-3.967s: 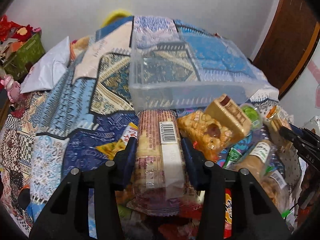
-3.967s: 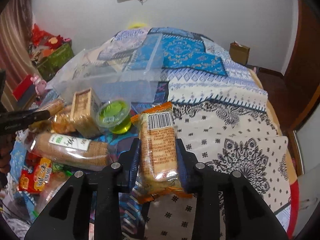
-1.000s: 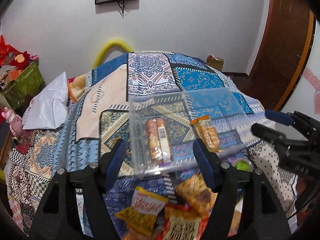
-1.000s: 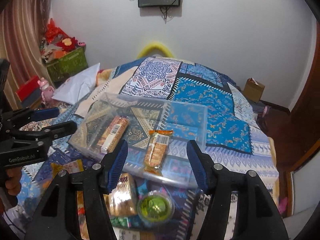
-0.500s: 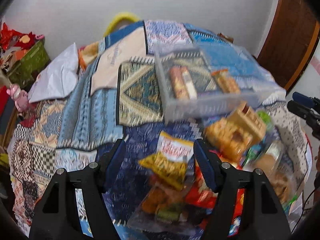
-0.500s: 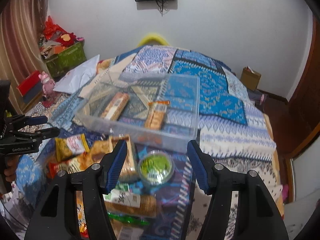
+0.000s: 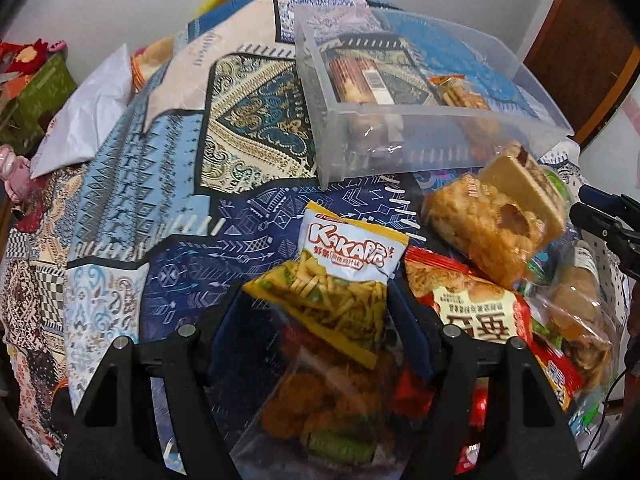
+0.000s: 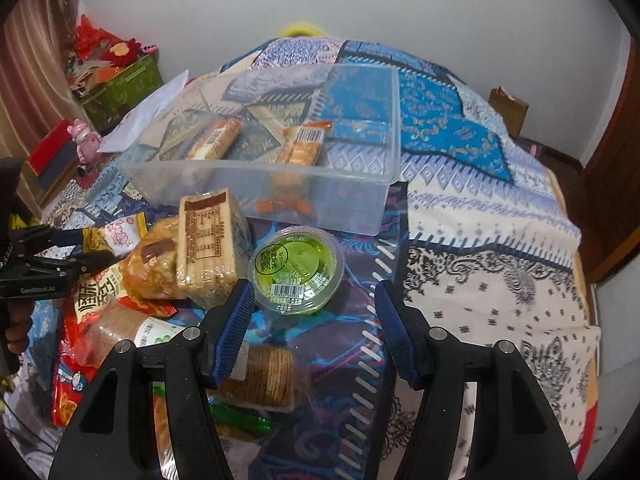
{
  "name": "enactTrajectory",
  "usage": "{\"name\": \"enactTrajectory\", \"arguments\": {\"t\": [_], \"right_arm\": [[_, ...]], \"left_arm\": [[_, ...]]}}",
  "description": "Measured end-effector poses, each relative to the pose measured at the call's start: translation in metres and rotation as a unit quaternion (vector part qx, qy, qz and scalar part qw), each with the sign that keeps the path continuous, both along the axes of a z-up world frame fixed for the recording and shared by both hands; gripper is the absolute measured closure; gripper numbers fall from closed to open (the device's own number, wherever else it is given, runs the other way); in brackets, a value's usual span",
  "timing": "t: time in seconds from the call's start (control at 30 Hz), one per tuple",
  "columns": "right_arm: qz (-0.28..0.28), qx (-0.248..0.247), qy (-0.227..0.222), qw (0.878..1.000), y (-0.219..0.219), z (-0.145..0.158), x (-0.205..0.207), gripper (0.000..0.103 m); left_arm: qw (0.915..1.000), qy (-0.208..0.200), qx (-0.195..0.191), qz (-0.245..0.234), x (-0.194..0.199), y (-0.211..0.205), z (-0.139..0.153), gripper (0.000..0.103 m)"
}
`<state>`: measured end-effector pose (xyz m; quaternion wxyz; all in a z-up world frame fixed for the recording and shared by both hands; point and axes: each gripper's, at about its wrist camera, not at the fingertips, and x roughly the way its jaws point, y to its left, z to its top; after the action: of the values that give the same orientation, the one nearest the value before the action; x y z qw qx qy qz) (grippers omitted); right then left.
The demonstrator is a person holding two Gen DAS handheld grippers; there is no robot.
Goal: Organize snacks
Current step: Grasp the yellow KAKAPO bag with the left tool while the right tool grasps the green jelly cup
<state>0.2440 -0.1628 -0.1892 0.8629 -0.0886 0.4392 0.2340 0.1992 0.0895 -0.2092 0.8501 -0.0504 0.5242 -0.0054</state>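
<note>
On a quilted bed (image 8: pixel 480 208), the left gripper (image 7: pixel 320 312) is spread open around a yellow chip bag (image 7: pixel 336 280). The right gripper (image 8: pixel 316 316) is held open just before a green jelly cup (image 8: pixel 298 266). Two biscuit packs are seen in the clear bin (image 8: pixel 320 204).

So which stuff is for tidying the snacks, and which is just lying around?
For the job: clear box, chips bag, green jelly cup, cracker pack, left tool, right tool.

Just lying around: pink toy, green crate, white bag.
</note>
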Motion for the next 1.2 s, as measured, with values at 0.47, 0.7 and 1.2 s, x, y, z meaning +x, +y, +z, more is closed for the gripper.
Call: {"name": "enactTrajectory", "arguments": {"t": [0.47,0.7,1.2], "right_arm": [[0.033,0.002,0.035,0.999,0.011,-0.017,0.012,0.044],[0.032,0.019,0.042,0.998,0.012,-0.019,0.016,0.054],[0.006,0.016,-0.005,1.000,-0.002,0.001,0.000,0.067]], "left_arm": [[0.9999,-0.009,-0.011,0.003,0.015,0.004,-0.012,0.047],[0.9997,-0.025,0.004,0.002,0.008,0.003,-0.010,0.057],[0.9969,-0.077,0.012,0.016,-0.025,0.006,0.035,0.058]]}}
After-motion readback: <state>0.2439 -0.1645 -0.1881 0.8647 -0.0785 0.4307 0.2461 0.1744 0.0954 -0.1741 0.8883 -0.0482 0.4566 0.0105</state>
